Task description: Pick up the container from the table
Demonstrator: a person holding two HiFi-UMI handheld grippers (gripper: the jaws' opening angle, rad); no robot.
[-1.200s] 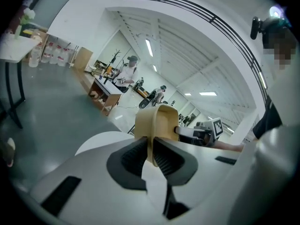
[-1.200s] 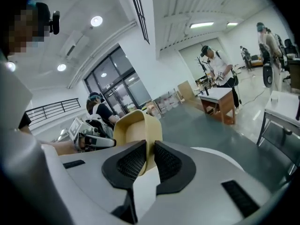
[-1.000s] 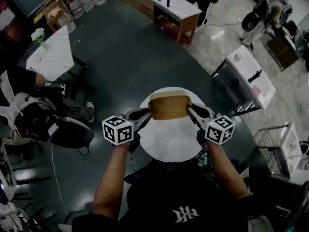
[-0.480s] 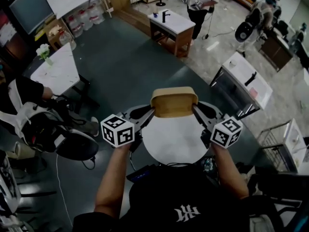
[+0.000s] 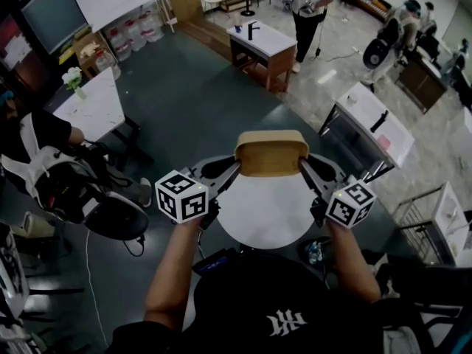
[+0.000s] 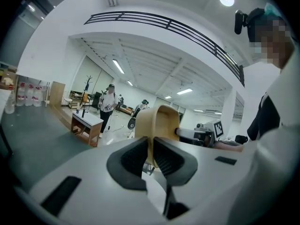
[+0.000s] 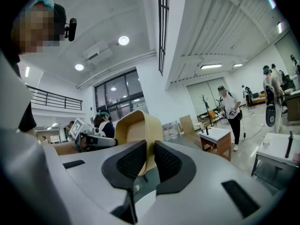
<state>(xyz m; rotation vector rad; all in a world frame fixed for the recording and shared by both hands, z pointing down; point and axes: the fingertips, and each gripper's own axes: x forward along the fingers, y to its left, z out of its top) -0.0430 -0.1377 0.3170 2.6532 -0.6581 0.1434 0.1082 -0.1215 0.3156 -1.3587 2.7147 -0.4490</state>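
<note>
A tan, shallow container (image 5: 271, 153) with rounded corners hangs in the air above the round white table (image 5: 265, 216), held level between both grippers. My left gripper (image 5: 237, 167) is shut on its left rim, and the wall (image 6: 157, 130) stands between the dark pads in the left gripper view. My right gripper (image 5: 301, 164) is shut on the right rim, whose tan wall (image 7: 140, 135) shows between the pads in the right gripper view. Each gripper view also shows the other gripper across the container.
Dark floor surrounds the table. A white table with flowers (image 5: 88, 102) stands at far left, a wooden desk (image 5: 267, 46) behind, a white bench (image 5: 376, 127) at right. A seated person (image 5: 51, 168) is at left; people (image 5: 306, 6) stand farther back.
Both grippers have risen with the container, which now hangs higher above the white table and looks larger. People in the background have shifted.
</note>
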